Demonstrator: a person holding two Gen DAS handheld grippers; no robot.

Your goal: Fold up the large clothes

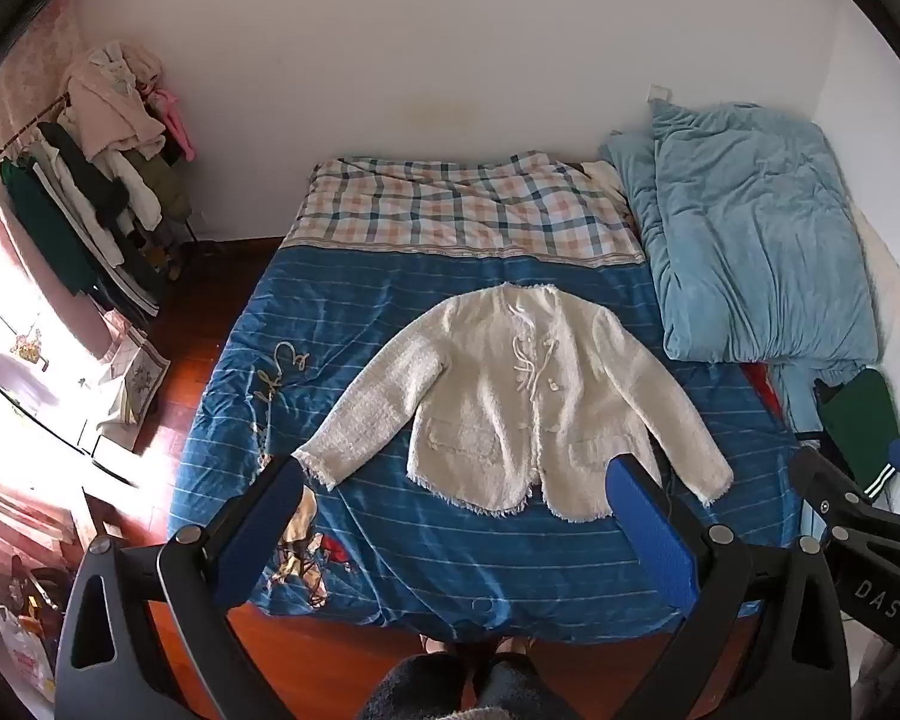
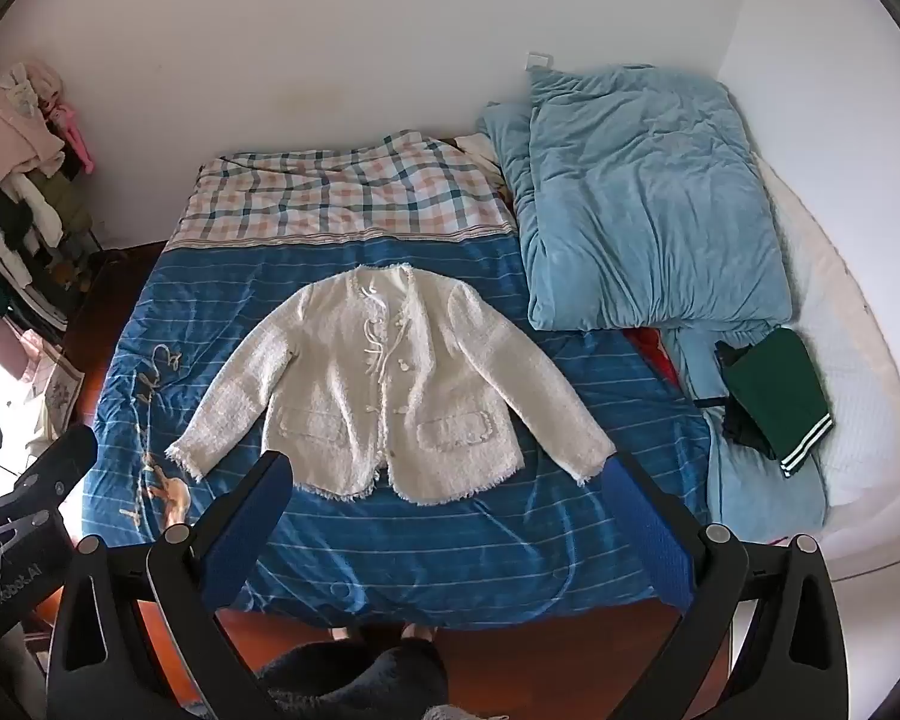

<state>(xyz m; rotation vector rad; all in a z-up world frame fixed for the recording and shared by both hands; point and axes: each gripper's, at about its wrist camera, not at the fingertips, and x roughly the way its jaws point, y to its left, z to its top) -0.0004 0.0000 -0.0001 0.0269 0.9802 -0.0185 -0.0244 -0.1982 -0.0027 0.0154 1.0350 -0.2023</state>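
Observation:
A cream tweed jacket [image 1: 510, 396] lies flat, front up, on the blue striped bedspread [image 1: 450, 552], sleeves spread out to both sides. It also shows in the right wrist view [image 2: 384, 384]. My left gripper [image 1: 456, 474] is open and empty, held above the near edge of the bed, its fingers framing the jacket's hem. My right gripper [image 2: 450, 468] is open and empty, at a similar height above the near edge. The right gripper also shows at the right edge of the left wrist view [image 1: 858, 480].
A folded light blue duvet [image 2: 642, 204] lies at the bed's right side. A folded green garment [image 2: 774, 396] lies near it. A checked cover [image 2: 342, 192] is at the far end. A clothes rack [image 1: 90, 192] stands left. Wooden floor [image 1: 198, 324] runs beside the bed.

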